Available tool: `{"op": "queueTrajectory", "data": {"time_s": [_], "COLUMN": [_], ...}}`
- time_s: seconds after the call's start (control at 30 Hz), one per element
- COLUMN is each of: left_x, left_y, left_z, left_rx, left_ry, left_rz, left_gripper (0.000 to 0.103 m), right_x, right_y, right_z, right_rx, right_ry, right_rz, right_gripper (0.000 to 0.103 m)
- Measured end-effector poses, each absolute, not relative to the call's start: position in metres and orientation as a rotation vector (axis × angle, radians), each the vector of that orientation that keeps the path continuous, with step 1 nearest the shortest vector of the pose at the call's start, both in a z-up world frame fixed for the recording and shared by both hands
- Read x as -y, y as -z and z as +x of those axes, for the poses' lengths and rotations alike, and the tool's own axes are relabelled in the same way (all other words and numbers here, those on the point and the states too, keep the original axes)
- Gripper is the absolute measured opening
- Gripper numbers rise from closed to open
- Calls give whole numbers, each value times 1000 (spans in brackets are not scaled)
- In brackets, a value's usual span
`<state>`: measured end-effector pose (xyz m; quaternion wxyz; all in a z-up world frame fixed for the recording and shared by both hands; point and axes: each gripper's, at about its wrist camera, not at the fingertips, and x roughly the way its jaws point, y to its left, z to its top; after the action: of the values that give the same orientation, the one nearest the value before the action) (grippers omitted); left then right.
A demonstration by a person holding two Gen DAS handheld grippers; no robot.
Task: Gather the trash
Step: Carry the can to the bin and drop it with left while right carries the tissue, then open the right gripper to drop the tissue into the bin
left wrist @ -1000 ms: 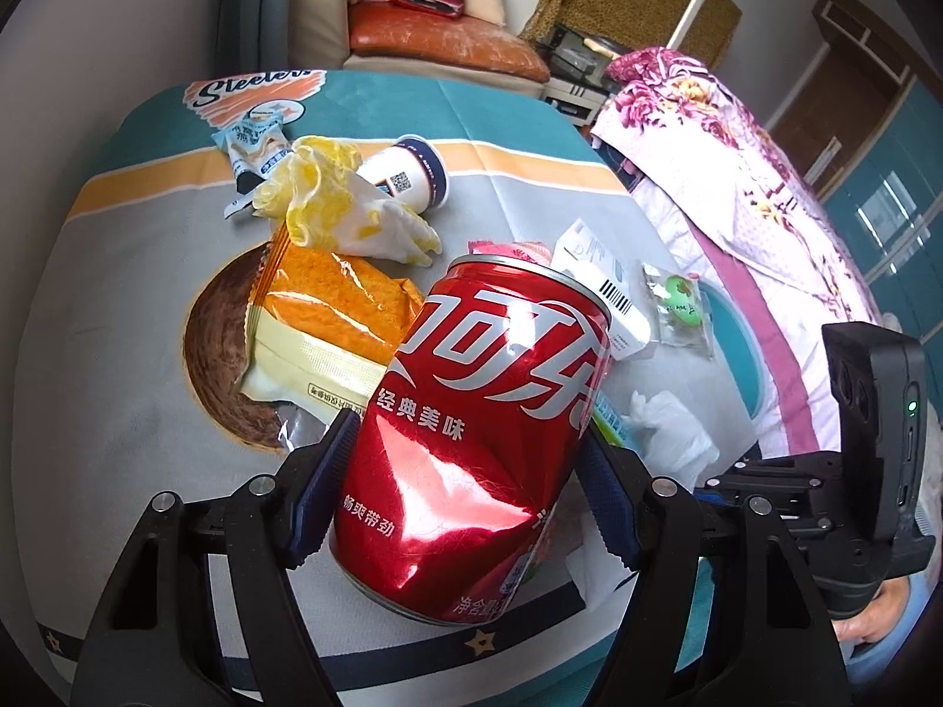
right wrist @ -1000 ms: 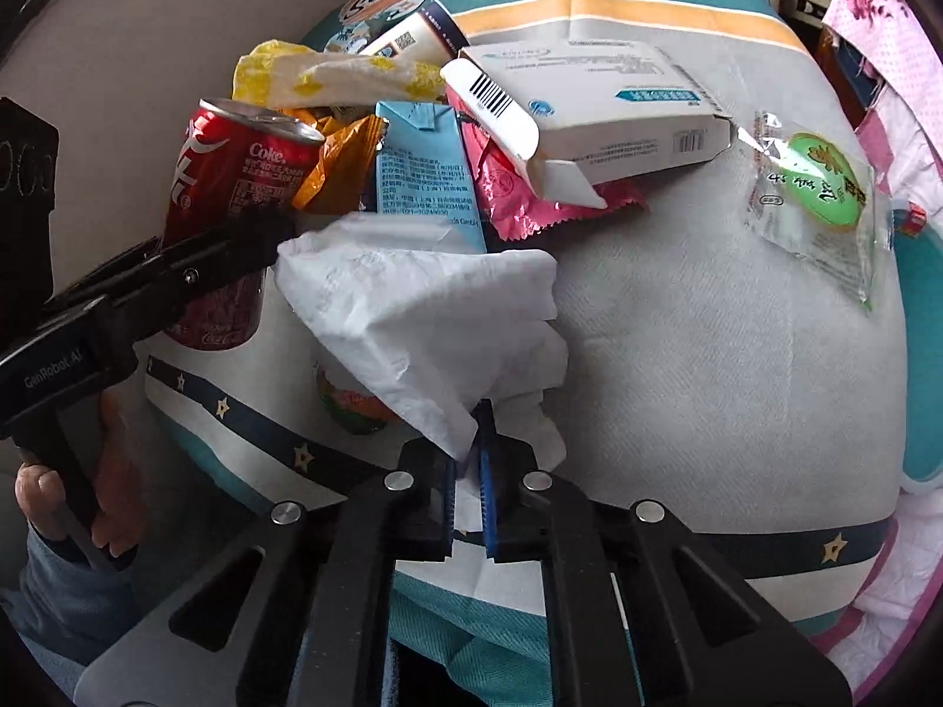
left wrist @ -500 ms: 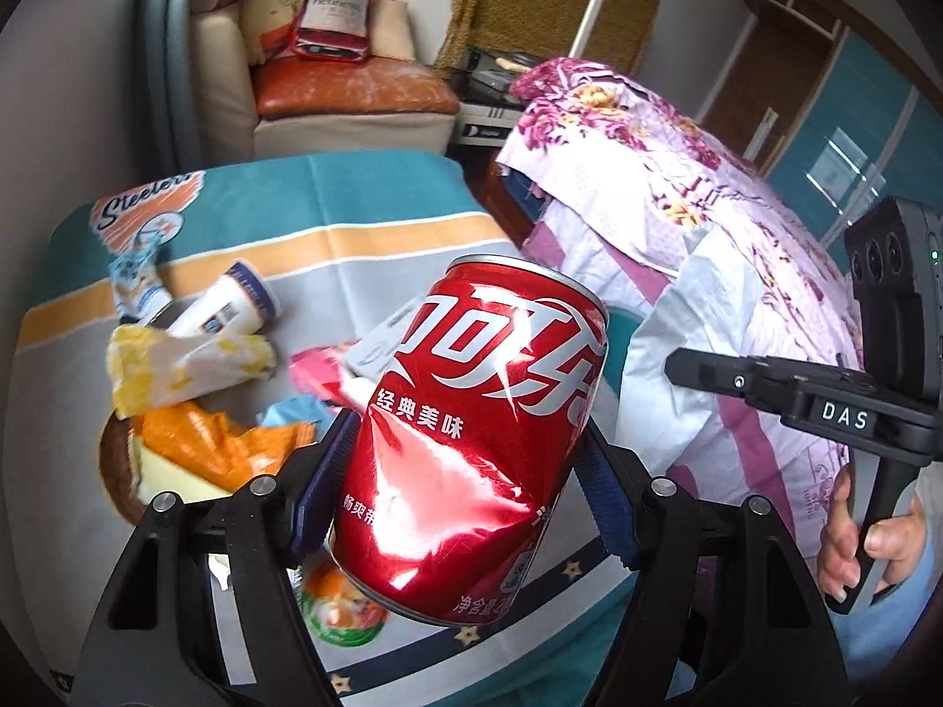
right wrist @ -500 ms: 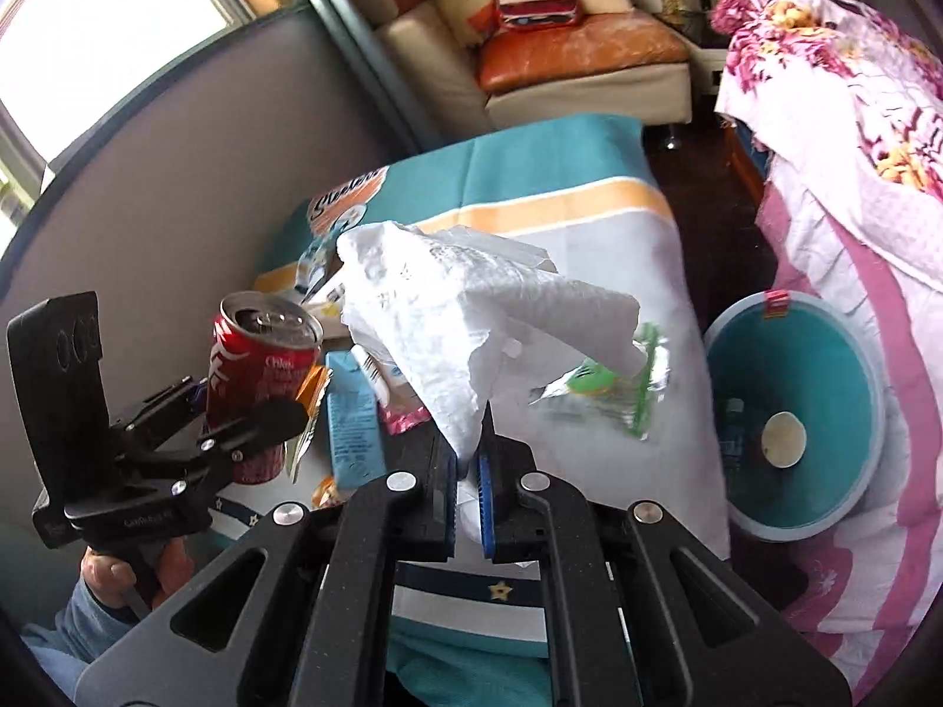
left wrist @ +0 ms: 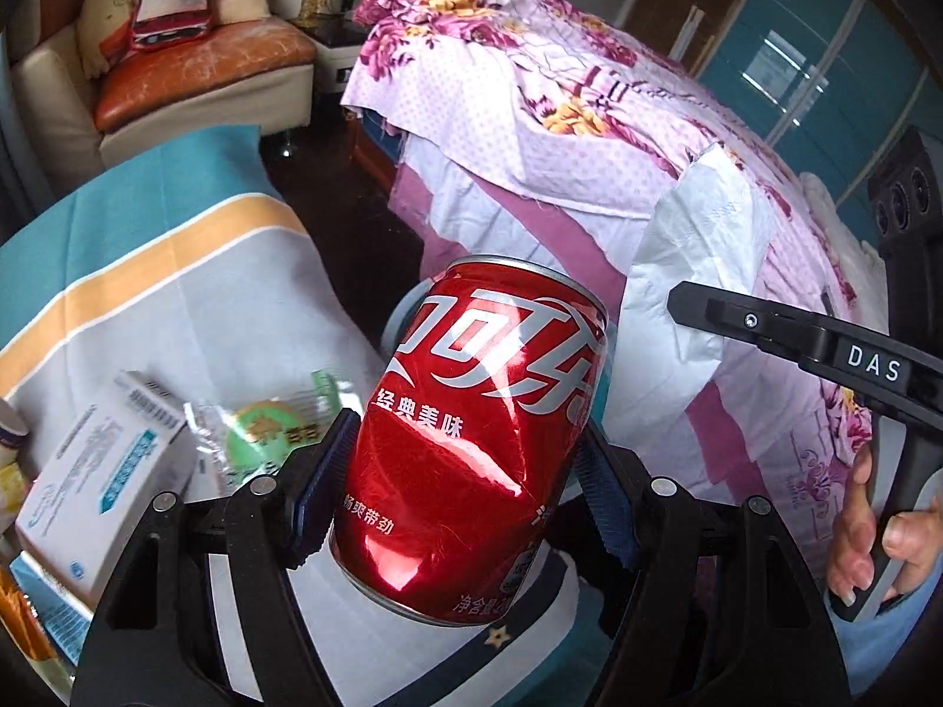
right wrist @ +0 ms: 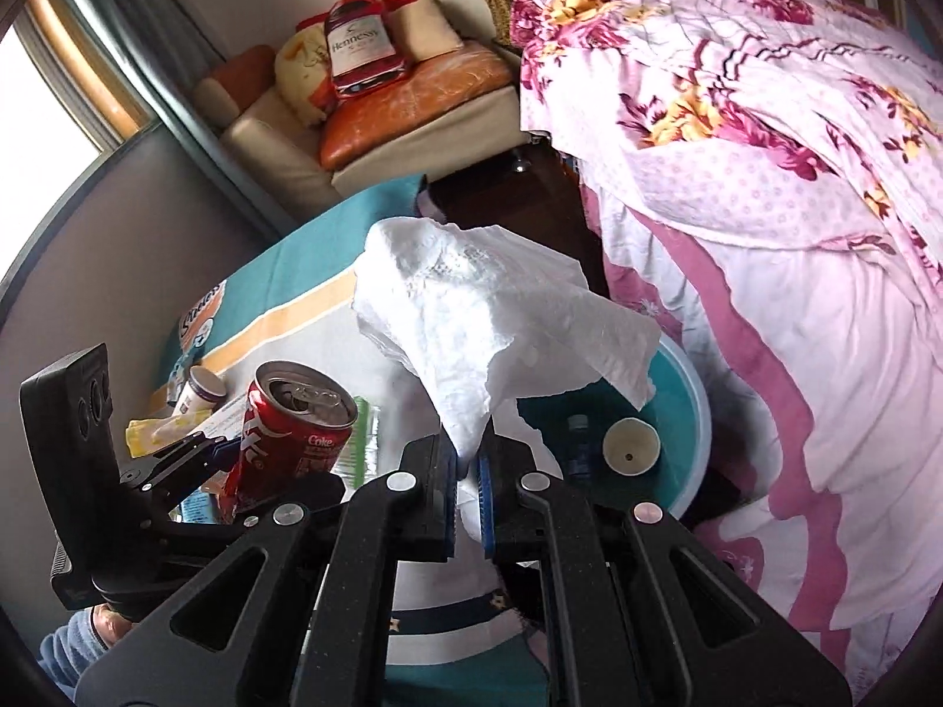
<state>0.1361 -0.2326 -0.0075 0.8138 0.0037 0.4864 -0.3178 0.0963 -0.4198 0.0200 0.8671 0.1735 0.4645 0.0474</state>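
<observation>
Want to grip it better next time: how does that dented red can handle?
The red can is probably light and empty: its tab is open. The dented wall suggests it crumples easily. Its glossy skin may slip in the left gripper.

Room interior, daylit. A window (right wrist: 53,88) occupies the upper left beside a grey wall (right wrist: 147,224). A cream sofa (right wrist: 283,141) with orange cushion (right wrist: 412,100) stands at the rear. A bed with floral cover (right wrist: 766,118) fills the right side. Teal cabinet doors (left wrist: 825,76) stand behind it. The floor (right wrist: 518,188) is dark.
</observation>
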Motion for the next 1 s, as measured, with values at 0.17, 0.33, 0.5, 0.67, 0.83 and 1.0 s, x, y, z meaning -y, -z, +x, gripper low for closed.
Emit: {"op": "queueTrajectory", "data": {"time_s": [0.17, 0.33, 0.5, 0.67, 0.83, 1.0], "left_x": [267, 284, 281, 269, 249, 228], "left_y": [32, 49, 56, 54, 40, 32], "left_z": [152, 160, 162, 162, 160, 160], "left_rx": [-1087, -1119, -1128, -1127, -1106, -1095], "left_ry": [702, 688, 660, 642, 633, 621], "left_rz": [13, 42, 51, 39, 15, -17], "left_gripper": [72, 74, 80, 80, 89, 91], "right_x": [448, 456, 456, 452, 448, 440], "right_y": [-2, 7, 18, 22, 31, 42], "right_z": [103, 108, 113, 118, 120, 125], "right_rx": [-989, -1010, -1033, -1044, -1072, -1116], "right_ry": [-67, -51, -52, -54, -46, -43], "right_rz": [400, 412, 420, 417, 415, 412], "right_gripper": [6, 6, 6, 6, 6, 9]}}
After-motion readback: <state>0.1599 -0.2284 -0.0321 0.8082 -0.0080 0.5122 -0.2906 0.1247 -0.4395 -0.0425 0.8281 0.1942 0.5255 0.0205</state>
